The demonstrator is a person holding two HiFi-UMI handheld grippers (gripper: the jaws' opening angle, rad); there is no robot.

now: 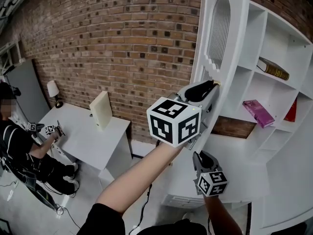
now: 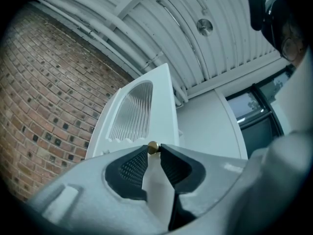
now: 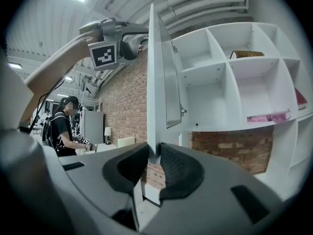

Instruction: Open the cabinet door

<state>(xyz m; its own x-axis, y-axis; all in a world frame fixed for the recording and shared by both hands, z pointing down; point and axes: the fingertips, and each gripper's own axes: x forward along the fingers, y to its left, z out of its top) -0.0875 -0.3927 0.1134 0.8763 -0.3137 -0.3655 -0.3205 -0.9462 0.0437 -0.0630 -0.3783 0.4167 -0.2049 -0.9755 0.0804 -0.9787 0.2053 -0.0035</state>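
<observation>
Standing well out from its shelves, the cabinet door (image 1: 221, 38) is open far enough that the compartments behind it are plainly exposed, so I judge the task mostly done. What may be left is a last bit of swing, if any is wanted, and letting go. My left gripper (image 1: 213, 85) is clenched on the small brass knob (image 2: 152, 148) at the door's edge, one ribbed pad on either side of it. My right gripper (image 1: 199, 156) hangs lower, just under the door's bottom end. Its jaws stand a narrow gap apart, and the door's lower corner lines up in that gap. I cannot tell whether they pinch it or whether it lies just beyond them. The left gripper view alone shows the knob and the grip on it, along with the ribbed glass pane (image 2: 131, 112) seen from below against the ceiling. The right gripper view alone shows the door edge-on, with my left gripper up at its top edge. The head view gives the spread of the shelves (image 1: 259, 33): a brown book (image 1: 273, 68), a pink book (image 1: 259, 112) and a red one (image 1: 292, 110) lie in separate compartments. Farther out are the brick wall (image 1: 122, 43) and a white table (image 1: 93, 141), where another person (image 1: 19, 146) sits.
</observation>
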